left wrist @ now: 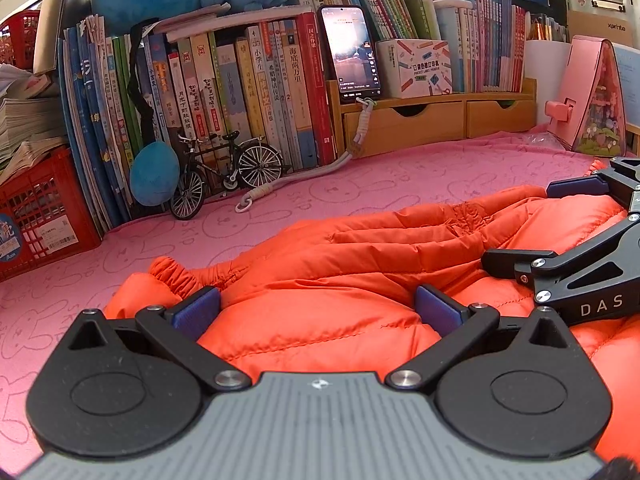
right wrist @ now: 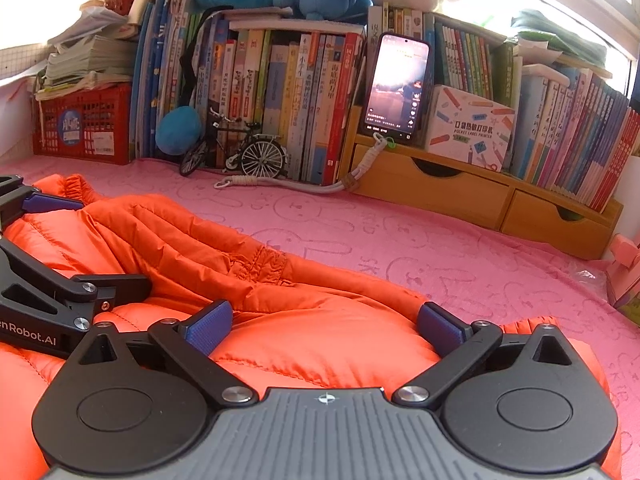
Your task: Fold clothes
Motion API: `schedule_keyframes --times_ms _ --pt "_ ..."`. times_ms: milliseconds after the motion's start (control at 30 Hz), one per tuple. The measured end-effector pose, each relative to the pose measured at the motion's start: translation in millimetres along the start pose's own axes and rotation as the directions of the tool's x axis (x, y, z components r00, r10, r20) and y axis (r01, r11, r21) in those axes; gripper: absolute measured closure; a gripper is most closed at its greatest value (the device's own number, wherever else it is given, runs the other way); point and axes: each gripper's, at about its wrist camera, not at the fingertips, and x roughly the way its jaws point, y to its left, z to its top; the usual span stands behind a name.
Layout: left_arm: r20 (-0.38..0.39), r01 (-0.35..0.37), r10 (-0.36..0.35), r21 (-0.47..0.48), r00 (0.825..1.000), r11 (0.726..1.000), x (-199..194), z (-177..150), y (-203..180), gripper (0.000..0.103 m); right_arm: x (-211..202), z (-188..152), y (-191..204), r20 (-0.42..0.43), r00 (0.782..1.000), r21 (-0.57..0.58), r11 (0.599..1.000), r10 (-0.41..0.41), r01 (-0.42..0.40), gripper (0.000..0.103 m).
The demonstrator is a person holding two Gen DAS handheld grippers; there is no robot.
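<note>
Looks about halfway to me: the orange puffer jacket (left wrist: 360,264) sits bunched on the pink mat (left wrist: 120,264), sleeve folded across toward 12 o'clock, while left gripper (left wrist: 316,312) and right gripper (right wrist: 326,322) both gape wide, gripping nothing, so final folds remain.

Both wrist views low, close, sharing jacket (left wrist: 340,272).

Pink mat (right wrist: 440,240) beyond jacket (right wrist: 300,320) free; books (right wrist: 280,100) block rear.
</note>
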Motion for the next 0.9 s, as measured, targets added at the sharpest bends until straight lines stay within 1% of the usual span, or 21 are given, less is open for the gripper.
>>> schedule_keyframes --times_ms 167,267,333,400,533,567,600,733,767,833,900 --pt "-0.010 0.001 -0.001 -0.003 1.000 1.000 1 1 1 0.000 4 1 -4 -0.020 1.000 0.023 0.999 0.025 -0.024 0.001" --pt "-0.009 0.006 -0.006 -0.024 1.000 1.000 -2 1 8 0.000 10 3 -14 -0.040 0.996 0.073 0.995 0.074 -0.071 0.000" --pt "-0.004 -0.005 0.005 -0.038 1.000 0.999 -6 -1 17 0.000 11 2 -19 -0.041 0.994 0.103 0.990 0.101 -0.097 0.000" --pt "0.004 -0.009 0.009 -0.030 1.000 1.000 -9 -1 23 0.000 11 2 -22 -0.038 0.992 0.119 0.987 0.117 -0.112 0.000" --pt "0.002 -0.008 0.008 -0.013 1.000 1.000 -15 -2 30 0.005 11 1 -23 -0.034 0.991 0.127 0.984 0.128 -0.123 0.000" --pt "0.022 -0.015 0.015 -0.006 1.000 1.000 -17 -3 31 0.005 11 1 -23 -0.033 0.991 0.129 0.984 0.130 -0.125 0.000" --pt "0.034 -0.030 0.030 -0.007 0.999 1.000 -19 -4 34 0.004 11 1 -24 -0.032 0.991 0.130 0.983 0.131 -0.126 0.000" --pt "0.033 -0.102 0.104 -0.045 0.994 0.994 -29 -8 51 0.003 11 1 -25 -0.030 0.990 0.139 0.982 0.137 -0.131 0.000" --pt "0.020 -0.127 0.129 -0.061 0.991 0.990 -29 -10 57 0.000 11 1 -25 -0.029 0.990 0.140 0.981 0.137 -0.132 0.000" --pt "-0.022 -0.182 0.181 -0.131 0.983 0.974 -27 -17 74 0.000 10 2 -24 -0.031 0.991 0.138 0.983 0.127 -0.121 0.000" --pt "-0.068 -0.216 0.206 -0.190 0.976 0.958 -28 -18 86 0.000 7 3 -22 -0.035 0.993 0.135 0.985 0.110 -0.105 0.000"
